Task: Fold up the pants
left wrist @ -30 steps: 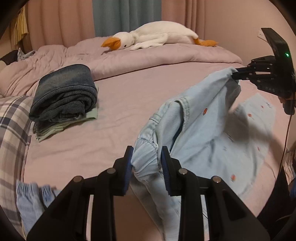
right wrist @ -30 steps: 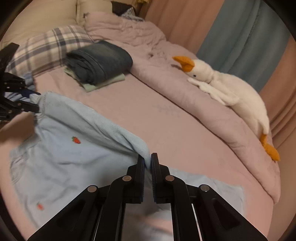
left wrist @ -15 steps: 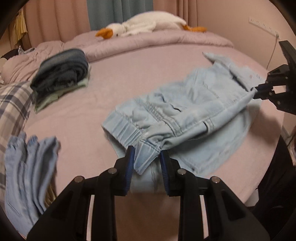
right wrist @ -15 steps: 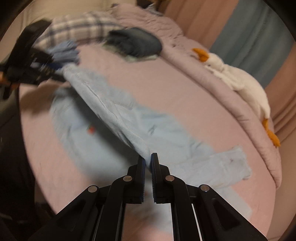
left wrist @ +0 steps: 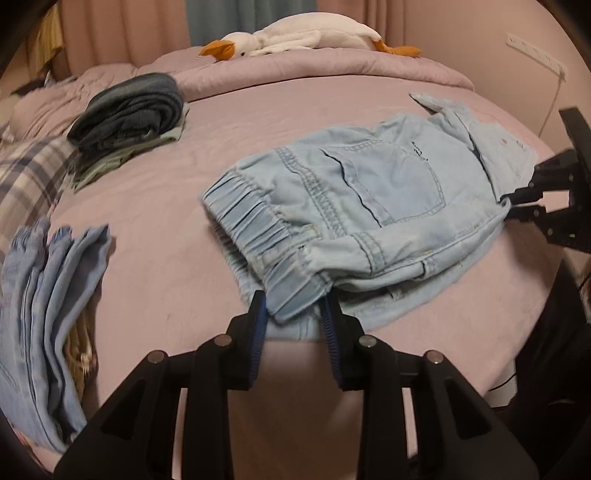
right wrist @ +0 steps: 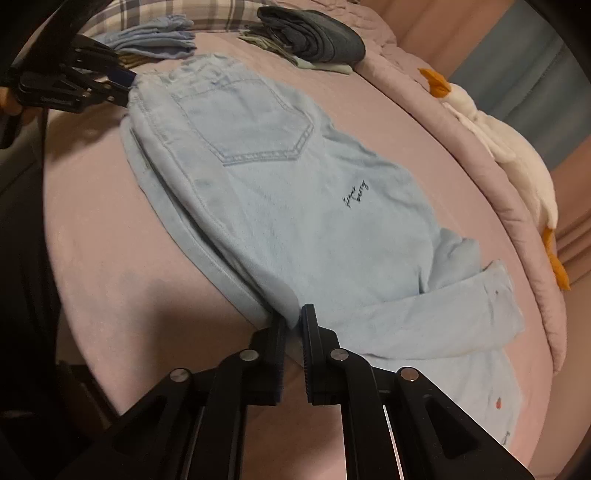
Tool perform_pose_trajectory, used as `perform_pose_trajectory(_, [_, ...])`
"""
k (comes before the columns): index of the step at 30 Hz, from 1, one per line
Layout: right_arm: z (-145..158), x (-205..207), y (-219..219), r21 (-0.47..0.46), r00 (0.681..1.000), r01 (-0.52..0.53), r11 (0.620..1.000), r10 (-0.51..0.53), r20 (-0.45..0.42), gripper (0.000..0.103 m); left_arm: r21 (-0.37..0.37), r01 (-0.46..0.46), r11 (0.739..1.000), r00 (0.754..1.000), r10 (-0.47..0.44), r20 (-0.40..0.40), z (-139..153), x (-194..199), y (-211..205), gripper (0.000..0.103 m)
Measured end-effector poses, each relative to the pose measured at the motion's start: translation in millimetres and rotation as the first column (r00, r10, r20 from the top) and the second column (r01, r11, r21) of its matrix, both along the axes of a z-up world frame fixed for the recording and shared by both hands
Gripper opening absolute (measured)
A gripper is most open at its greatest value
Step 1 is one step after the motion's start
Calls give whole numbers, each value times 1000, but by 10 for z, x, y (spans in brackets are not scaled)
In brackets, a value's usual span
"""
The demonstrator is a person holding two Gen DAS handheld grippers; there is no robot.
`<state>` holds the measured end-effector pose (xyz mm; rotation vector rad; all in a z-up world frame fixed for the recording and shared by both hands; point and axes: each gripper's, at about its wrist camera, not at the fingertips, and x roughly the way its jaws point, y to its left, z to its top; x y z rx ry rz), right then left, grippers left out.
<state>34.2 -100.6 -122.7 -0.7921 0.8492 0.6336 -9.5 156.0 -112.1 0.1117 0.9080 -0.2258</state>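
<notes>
Light-blue denim pants (left wrist: pixel 369 206) with an elasticated waistband lie folded lengthwise on the mauve-pink bed (left wrist: pixel 177 206), back pocket upward, near the bed's front edge; the left gripper (left wrist: pixel 295 317) has its jaws set around the bunched waistband corner, blue pads on either side of the cloth, so it grips the pants there; in the right wrist view the same gripper (right wrist: pixel 125 86) shows at the far end of the garment, at the waistband; the right gripper (right wrist: pixel 293 325) is nearly closed, pinching a thin fold of the pants (right wrist: pixel 295 192) along the folded edge partway down the leg; from the left wrist view that gripper (left wrist: pixel 511 205) meets the fabric's right end; the leg's end is turned back over itself beside the right gripper, and small dark script sits below the pocket; a stack of folded dark-blue jeans (left wrist: pixel 129 110) rests well apart toward the head of the bed; a pale-blue folded garment (left wrist: pixel 48 295) lies at the left edge; a white plush goose (left wrist: pixel 295 35) with an orange beak lies on the rolled pink quilt (left wrist: pixel 332 66) at the far side.
</notes>
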Motion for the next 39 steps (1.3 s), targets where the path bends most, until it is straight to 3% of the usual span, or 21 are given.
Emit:
perform_pose_trajectory(3, [119,-14,-84,48,998,10,999,-7,-61,22,4,-36,999,999,36,-1,87,-113,108,29])
perform_pose_trajectory(7, [363,-19,-229,192,992,43,980,-18,-126,24,-78,-56,995,997,61,55,322,-187,123,30])
perform_pose_trajectory(10, [472,111,-251,318,983,113,941,-59,-175,24,-158,-14,987,995,29,92,456,-93,-83,34])
perform_pose_trajectory(14, [357,255,-59,321,977,175,931,-124,-174,24,-176,55,983,994,-37,100,414,85,-537,38])
perform_pose_trajectory(18, [-2,238,49,230,967,192,954,-145,-209,24,-114,61,992,997,-66,-35,-16,206,-826,38])
perform_pose_trajectory(20, [-36,205,-16,267,971,186,946,-135,-199,24,-96,75,993,997,-77,-10,-111,153,-840,38])
perform_pose_trajectory(22, [1,255,-124,314,955,220,924,-138,-263,25,-111,80,991,996,-83,-21,-82,156,-808,38])
perform_pose_trajectory(24, [96,373,-326,409,917,298,862,-139,-375,25,-148,57,987,996,-66,-56,-50,211,-754,39])
perform_pose_trajectory(25, [176,459,-488,472,894,352,808,-142,-425,25,-158,43,986,996,-55,-74,-32,241,-745,40])
perform_pose_trajectory(26, [233,523,-616,508,882,391,768,-155,-445,27,-161,31,987,996,-45,-83,-3,264,-762,43])
perform_pose_trajectory(29, [404,747,-1082,575,849,510,640,-267,-456,47,-182,52,982,995,-66,-71,71,309,-966,47])
perform_pose_trajectory(31, [480,941,-1387,575,811,584,574,-375,-449,49,-215,102,971,992,-116,-57,132,354,-1160,47])
perform_pose_trajectory(35, [533,1294,-1778,564,738,673,478,-477,-477,49,-268,213,939,970,-235,-54,180,519,-1696,47])
perform_pose_trajectory(39, [550,1667,-1924,528,696,716,457,-520,-496,49,-311,296,903,942,-330,-64,156,725,-2214,47])
